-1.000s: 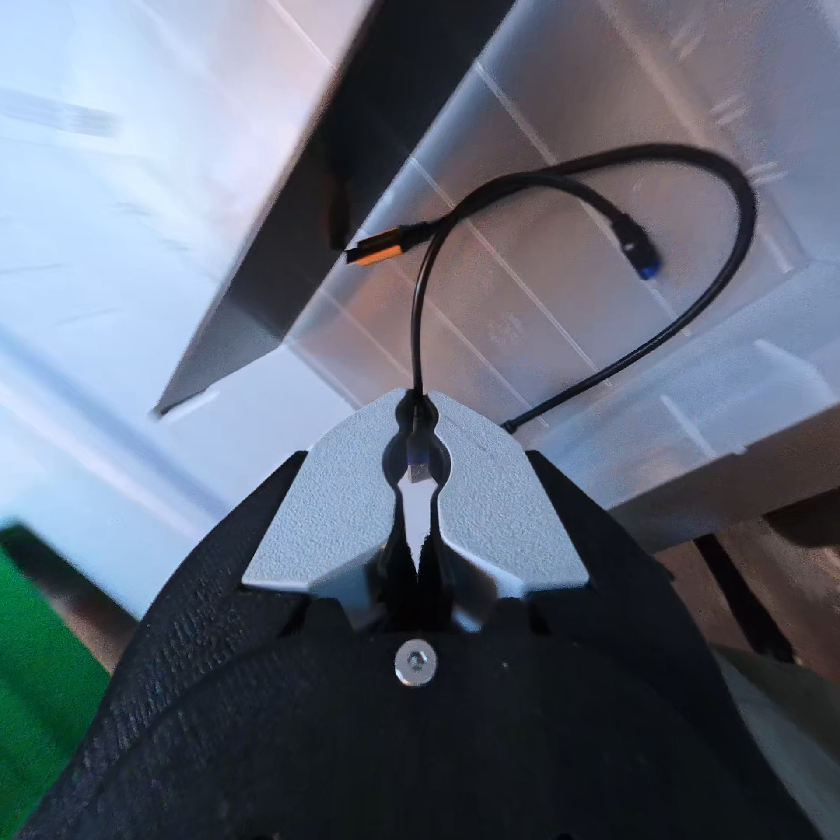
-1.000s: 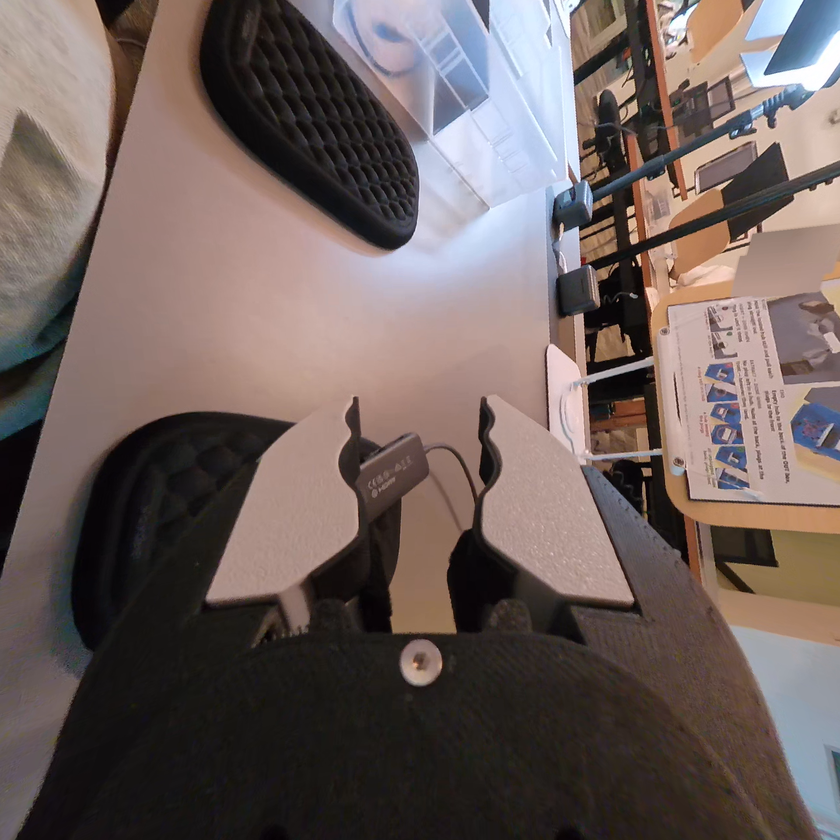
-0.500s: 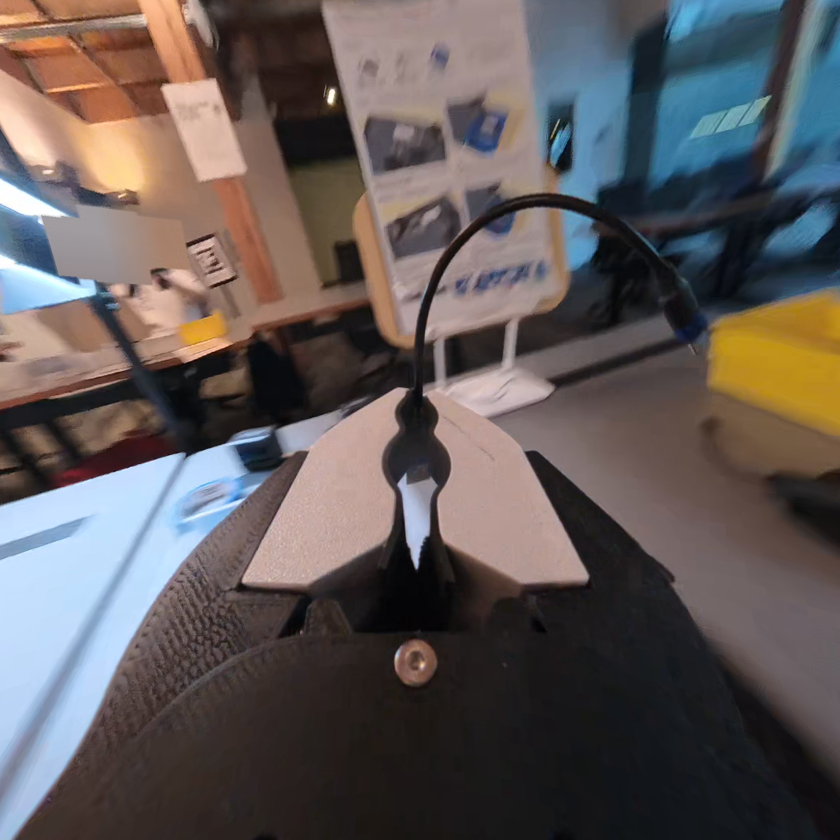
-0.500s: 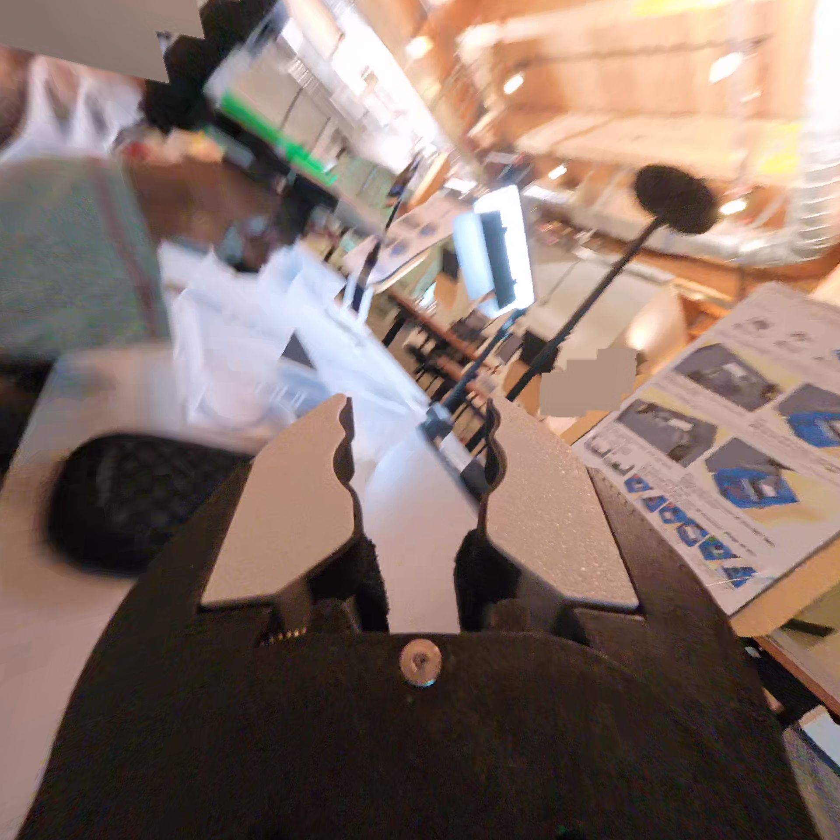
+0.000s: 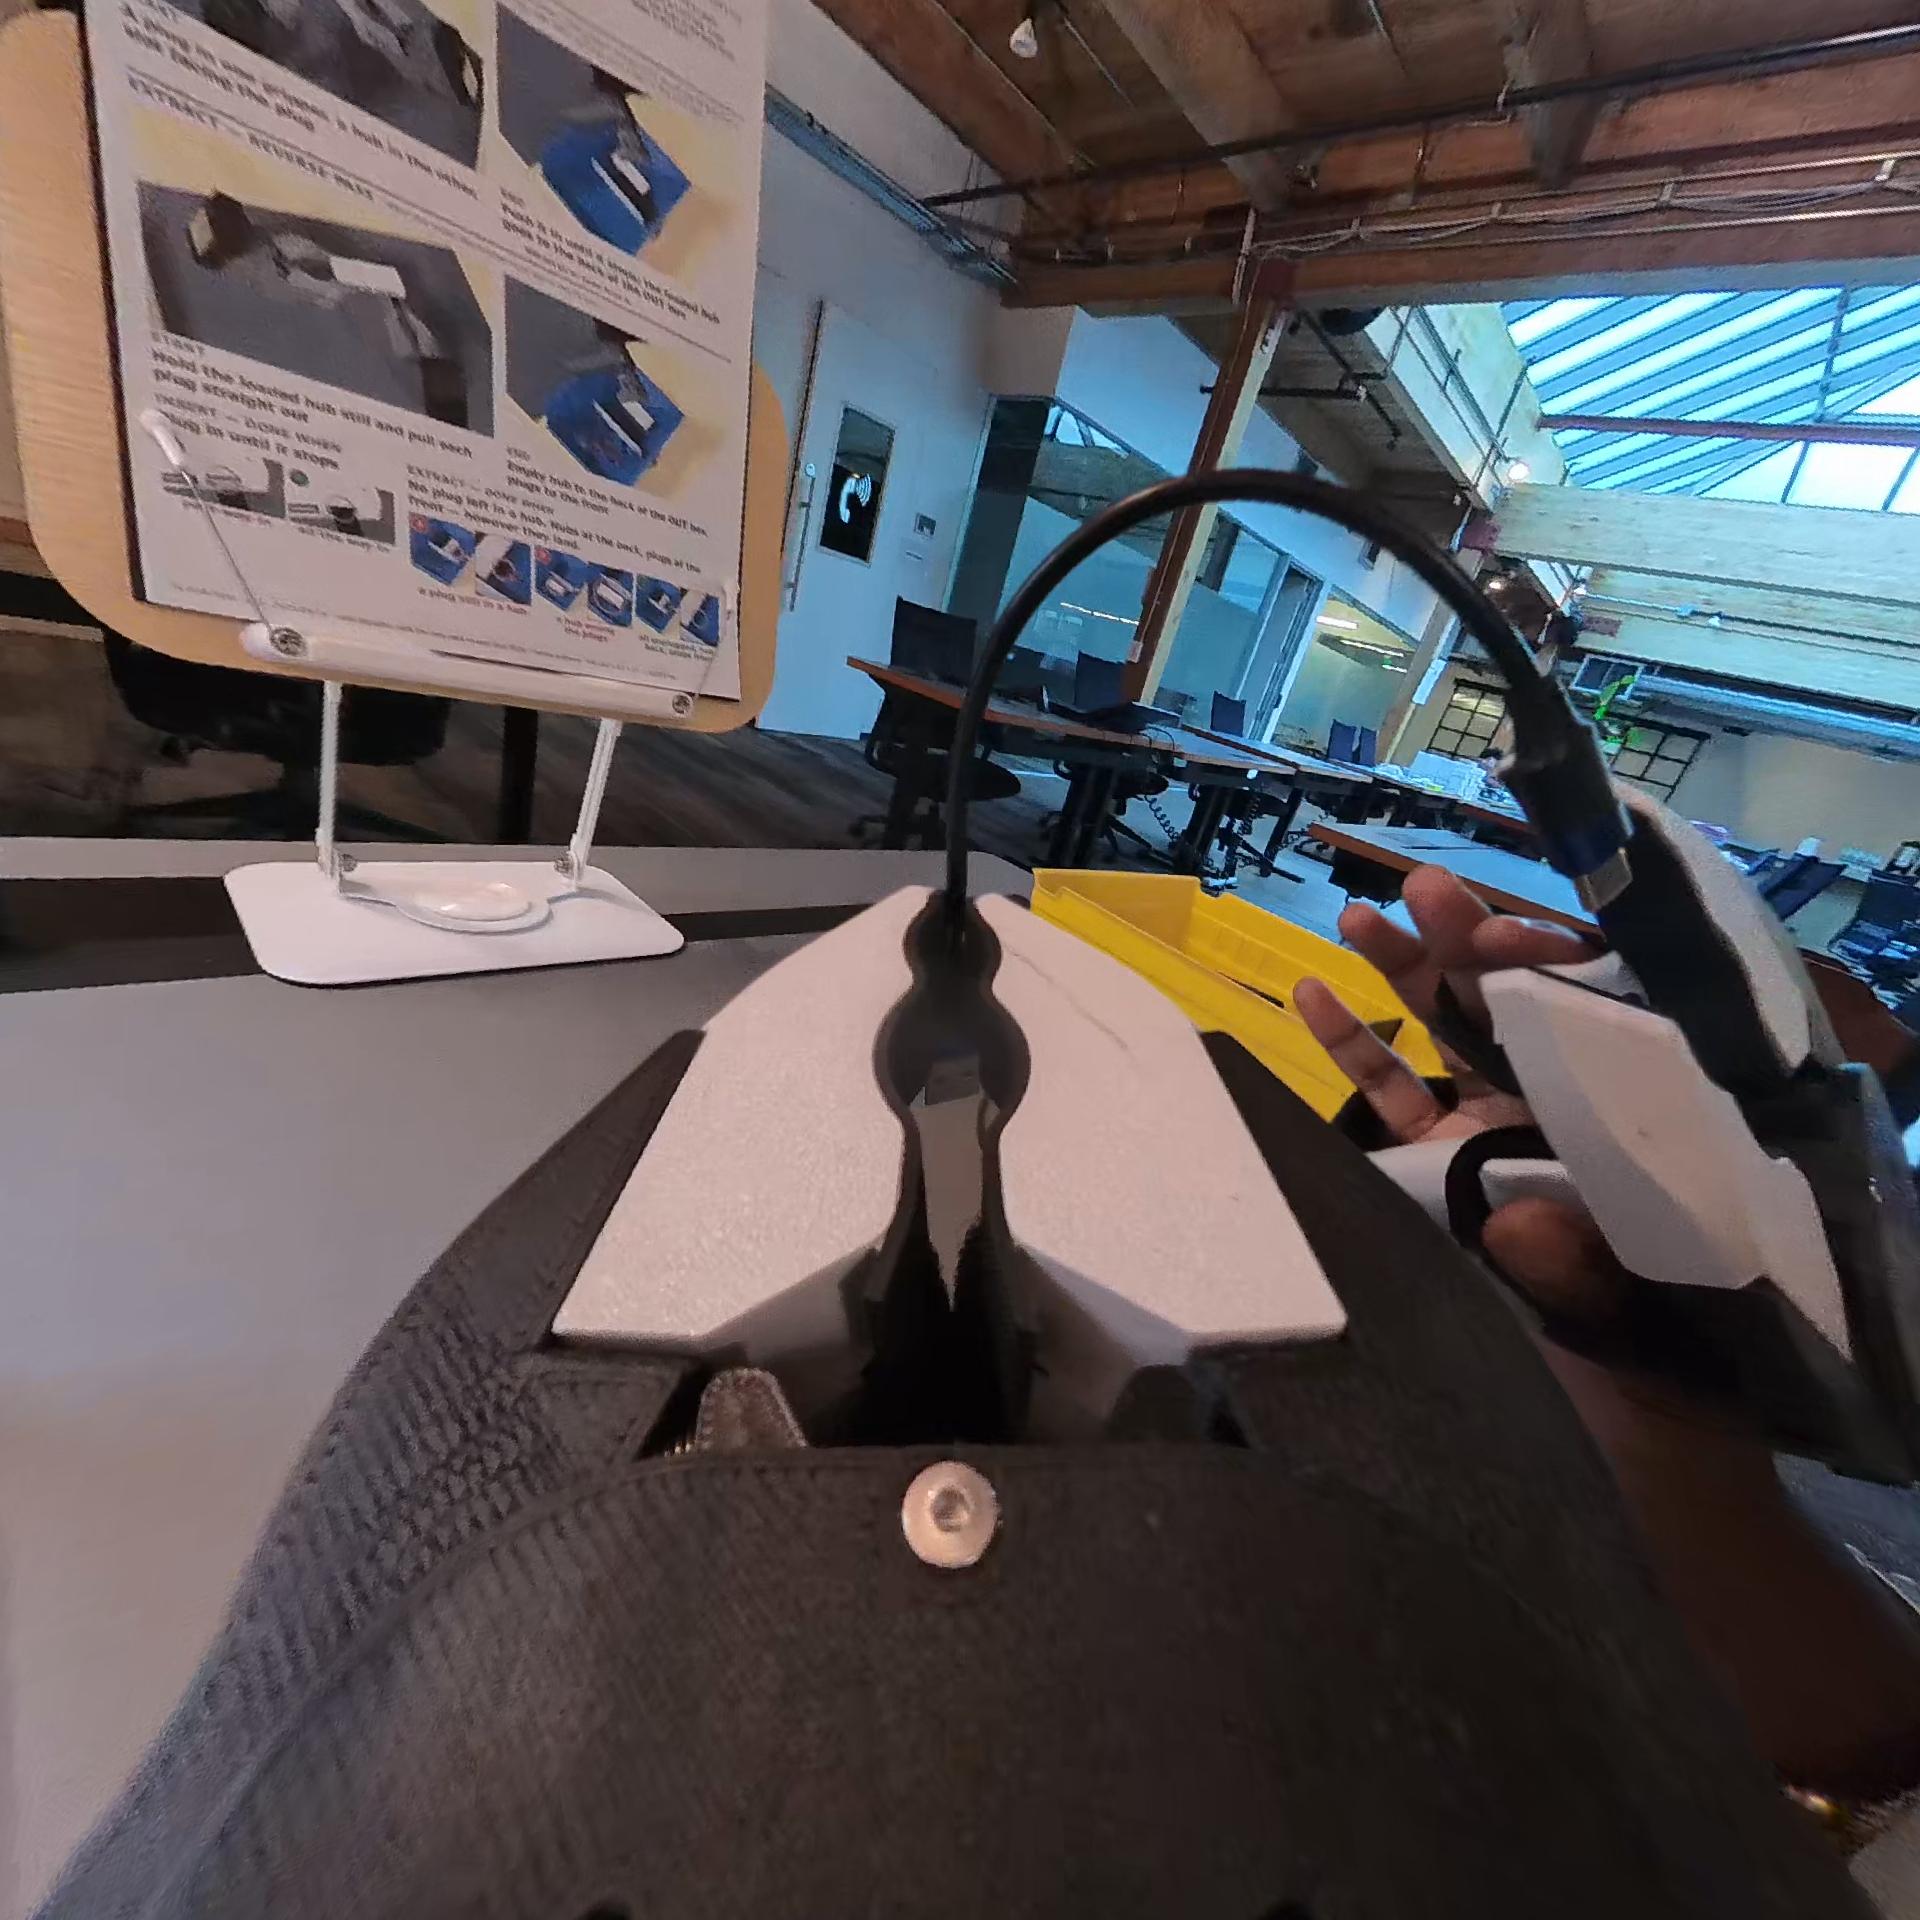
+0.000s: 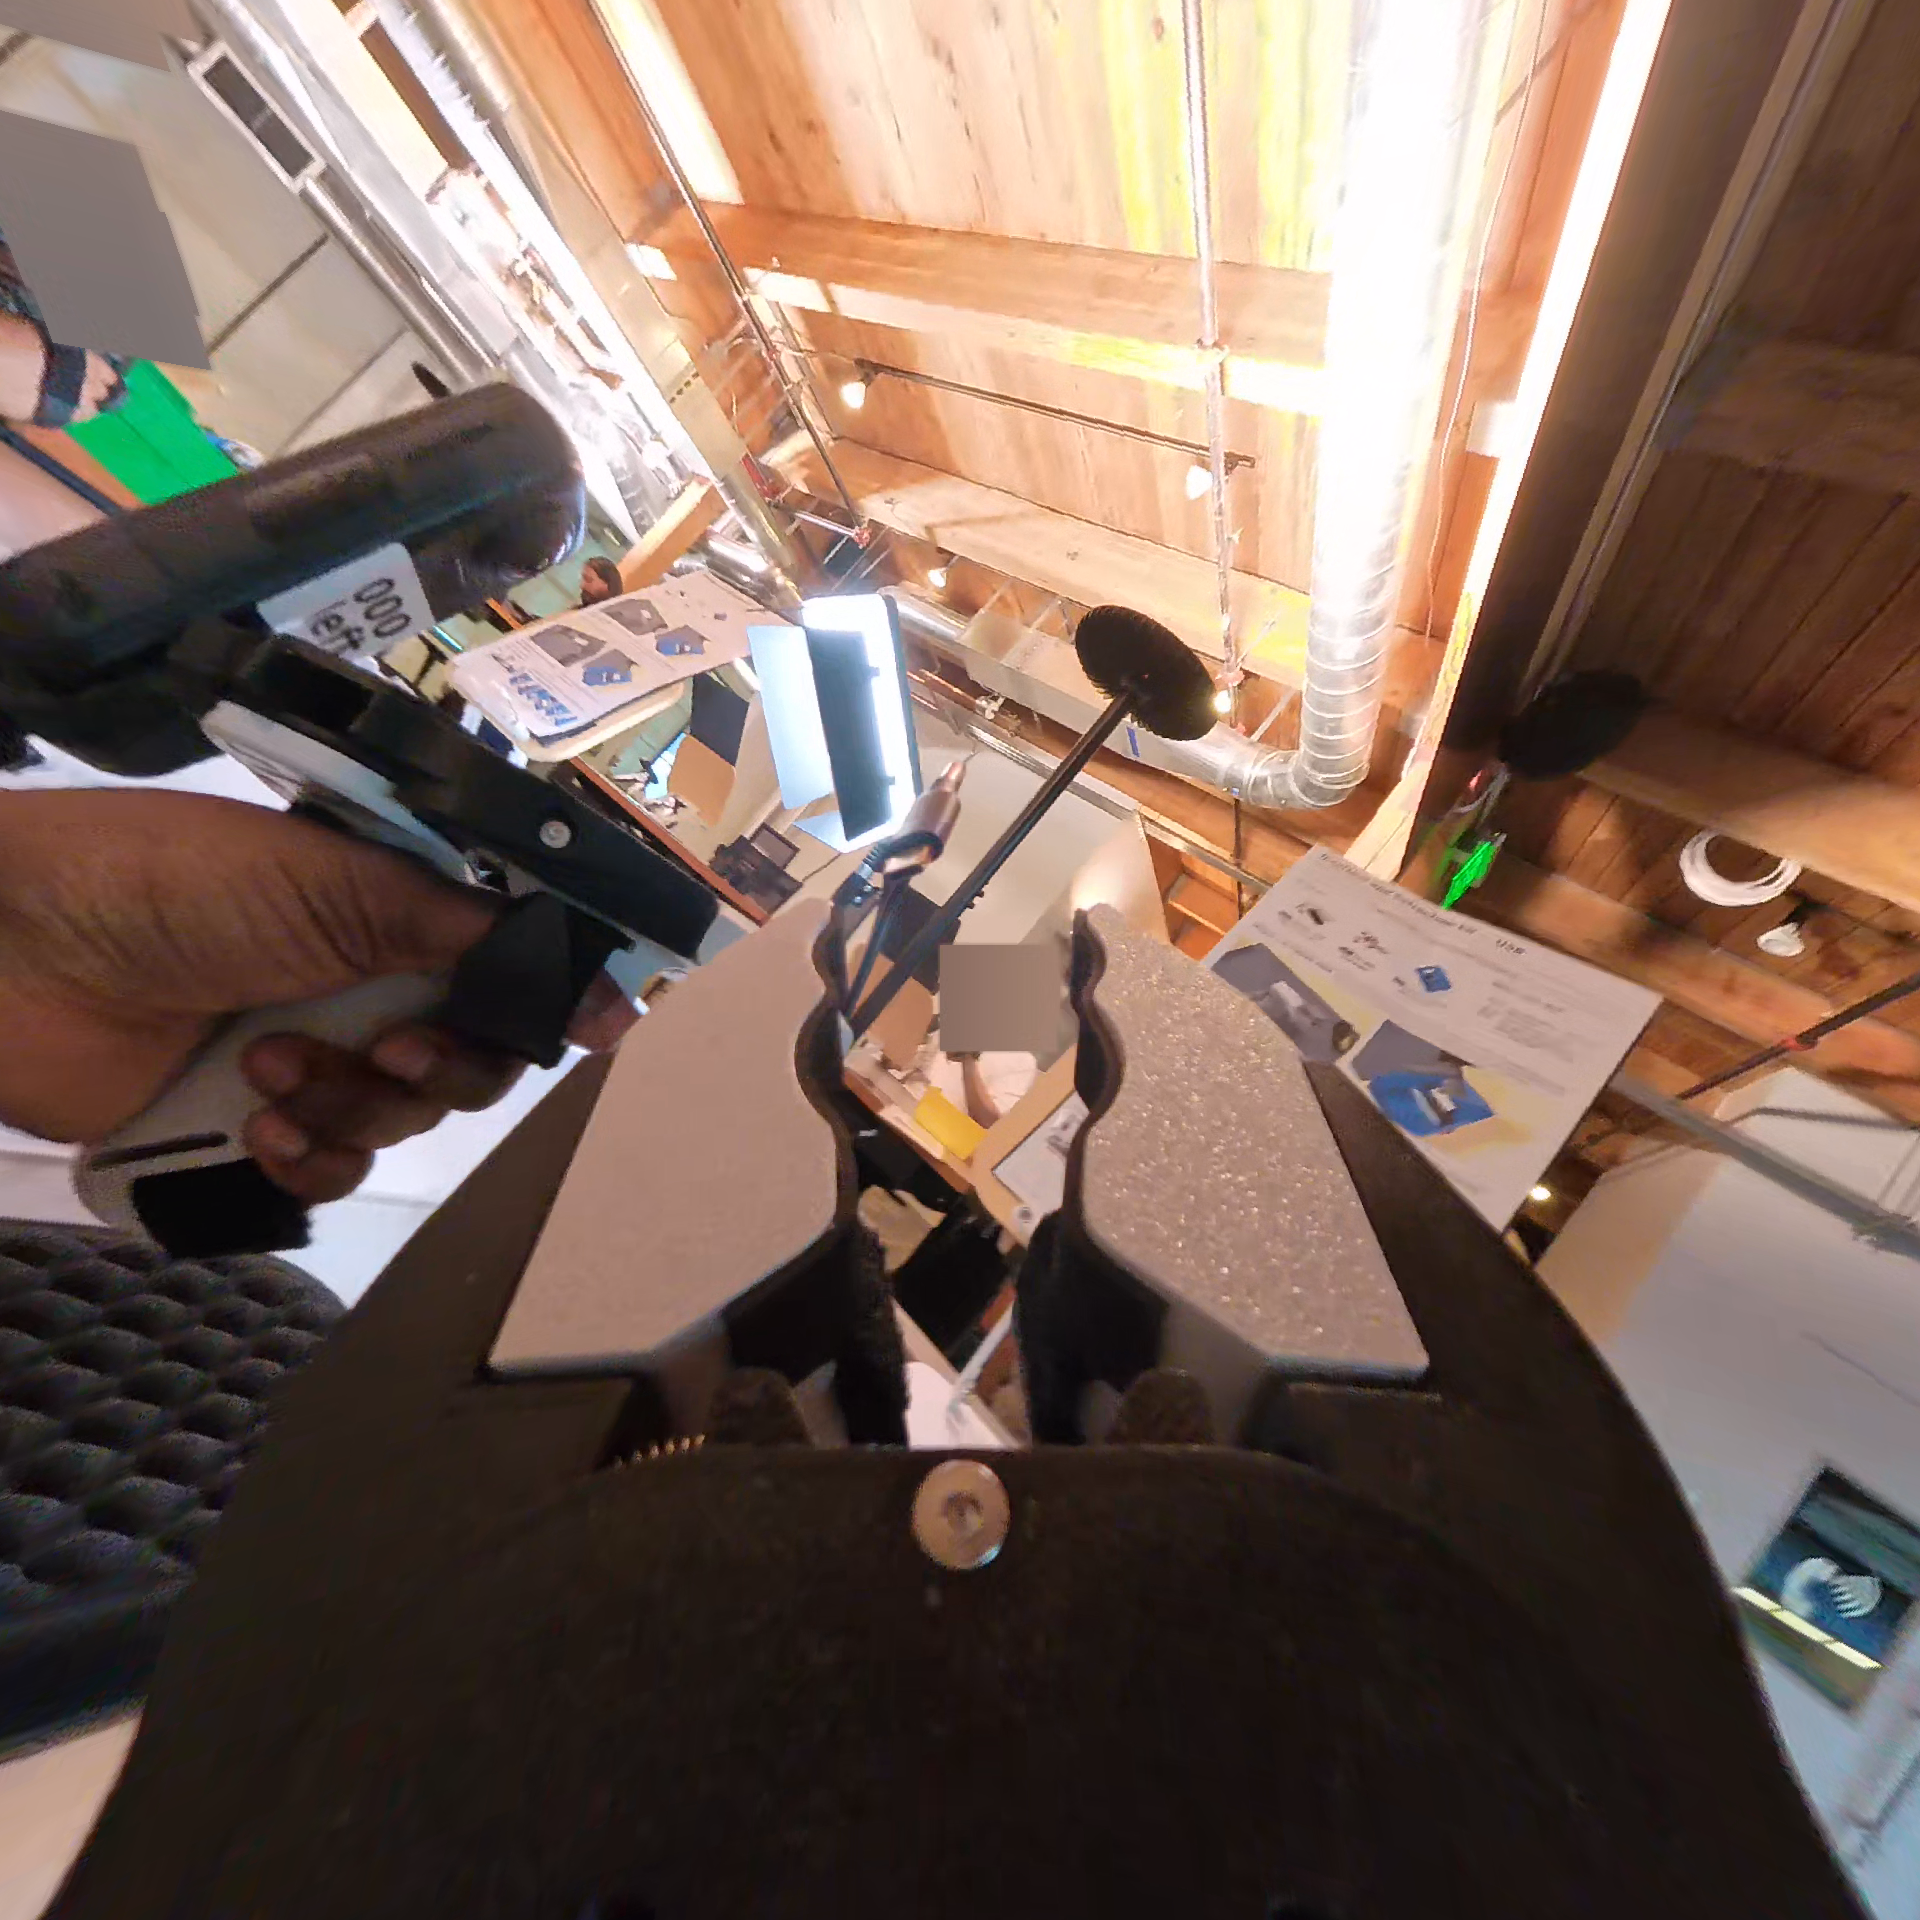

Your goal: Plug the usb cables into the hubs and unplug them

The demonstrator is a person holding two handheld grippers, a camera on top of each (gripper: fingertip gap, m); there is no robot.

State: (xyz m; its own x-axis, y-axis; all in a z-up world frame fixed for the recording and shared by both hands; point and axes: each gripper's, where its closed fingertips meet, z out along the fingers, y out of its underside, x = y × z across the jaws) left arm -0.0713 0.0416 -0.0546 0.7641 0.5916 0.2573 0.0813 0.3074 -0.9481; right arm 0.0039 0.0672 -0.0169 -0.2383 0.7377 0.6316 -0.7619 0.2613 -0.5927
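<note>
Left gripper [image 5: 951, 940] clamped on a black USB cable [image 5: 1143, 520] arching up over the grey desk [image 5: 208, 1143], right gripper [image 6: 951, 997] jaws apart and empty, yellow bin [image 5: 1195, 945] at the desk's far edge.

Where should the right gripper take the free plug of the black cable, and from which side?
Probably the plug's black housing, behind the blue collar, approached from the side across its length. It hangs tip-down off the cable arching from the shut left gripper, so its metal tip is left bare; the right gripper is open.
</note>
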